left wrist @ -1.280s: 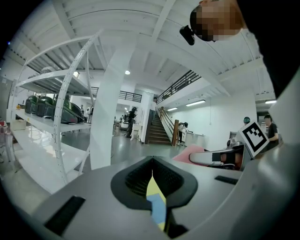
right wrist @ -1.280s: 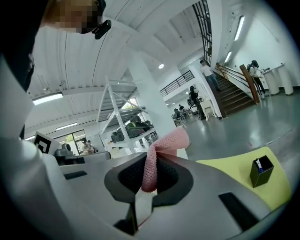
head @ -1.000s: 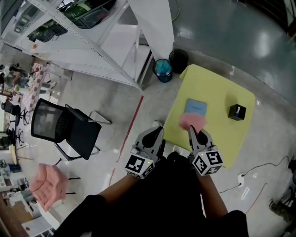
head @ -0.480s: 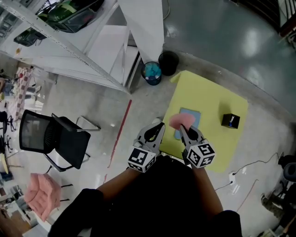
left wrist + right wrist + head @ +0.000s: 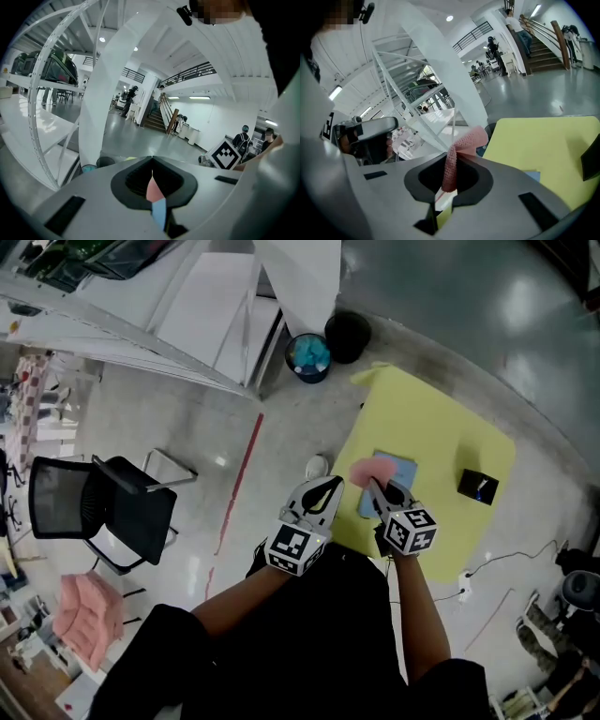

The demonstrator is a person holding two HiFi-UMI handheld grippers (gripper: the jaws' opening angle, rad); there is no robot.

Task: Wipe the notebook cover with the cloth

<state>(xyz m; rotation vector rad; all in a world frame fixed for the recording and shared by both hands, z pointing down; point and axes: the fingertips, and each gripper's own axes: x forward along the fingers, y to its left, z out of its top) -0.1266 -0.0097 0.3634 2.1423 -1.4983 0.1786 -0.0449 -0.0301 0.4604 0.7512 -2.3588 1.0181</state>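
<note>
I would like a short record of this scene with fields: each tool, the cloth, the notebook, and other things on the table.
left tool: shut, holds nothing
right tool: shut on the cloth
cloth: pink, over the notebook's near corner in the head view; contact unclear
notebook: blue, flat on the yellow table
also on table: black box, apart from the notebook

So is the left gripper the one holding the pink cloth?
No, the cloth is pinched in the right gripper, while the left gripper is shut on nothing.

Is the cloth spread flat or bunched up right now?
Bunched: the pink cloth sticks up crumpled from the right gripper's shut jaws.
</note>
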